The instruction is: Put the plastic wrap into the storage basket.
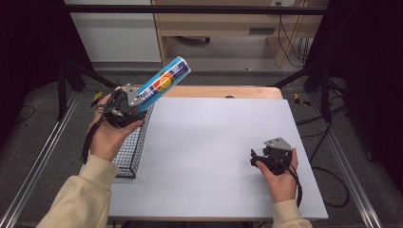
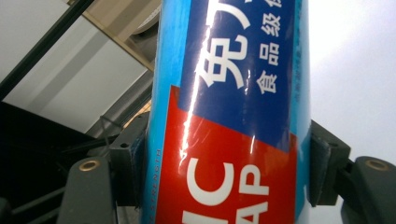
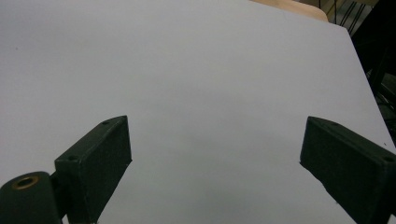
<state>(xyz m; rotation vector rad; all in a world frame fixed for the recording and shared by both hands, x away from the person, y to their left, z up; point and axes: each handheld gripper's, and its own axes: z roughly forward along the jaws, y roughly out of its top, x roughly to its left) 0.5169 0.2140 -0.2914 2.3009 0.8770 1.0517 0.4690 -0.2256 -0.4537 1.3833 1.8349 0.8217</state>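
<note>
the left gripper was raised above the far left corner of the table, clamped on the lower end of a blue tube. the tube tilted up and to the right, its far end in the air past the table's far edge. in the left gripper view the tube sat between the two jaws, both pads pressed to its sides; its label showed a red panel, a dark blue panel and white lettering cut off at the top and bottom edges. the tube's near end was hidden behind the gripper and the left hand in the high view.

a black wire basket lay along the left edge of the table, below the left hand. the hand and sleeve covered part of it, and i could not tell whether anything lay inside.

the right gripper was low over the near right part of the table, held by the right hand, pointing left. in the right gripper view its jaws stood wide apart with nothing between them, above bare grey table. both jaws were cut off by the lower edge of that view.

beyond the table, a pale wood shelf and dark cables stood in shadow, hard to make out.
</note>
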